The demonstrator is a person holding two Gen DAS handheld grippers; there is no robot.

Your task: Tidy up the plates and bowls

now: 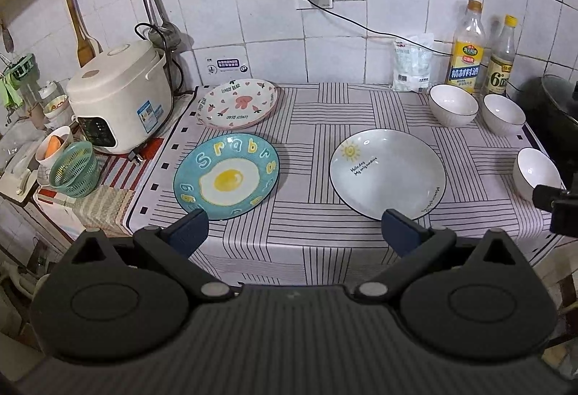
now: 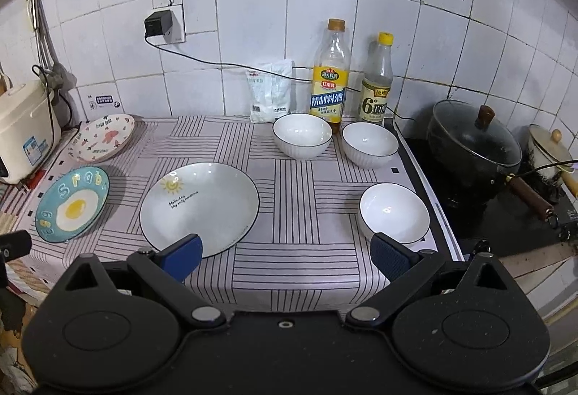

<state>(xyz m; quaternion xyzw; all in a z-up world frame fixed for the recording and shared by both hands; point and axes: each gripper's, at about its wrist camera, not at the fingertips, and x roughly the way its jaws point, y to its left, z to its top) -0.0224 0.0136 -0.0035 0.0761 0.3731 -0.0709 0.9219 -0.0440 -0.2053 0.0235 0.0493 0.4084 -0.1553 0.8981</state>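
Left wrist view shows both tongs, left tongs point(image 1: 293, 232) and right tongs point(image 2: 285, 256), spread wide and empty at the near tabletop point(image 1: 307, 250) edge, so nothing looks stacked yet: three plates point(image 1: 386, 174) and three bowls point(image 2: 392, 212) lie separate.

Left gripper point(image 1: 294, 228): jaws spread wide, nothing between them, blue pads point(image 1: 189, 230) facing inward. Right gripper point(image 2: 285, 252): same, jaws wide apart and empty, blue pads point(image 2: 386, 256) visible. Both level, pointing forward, each showing at the edge of the other's view.
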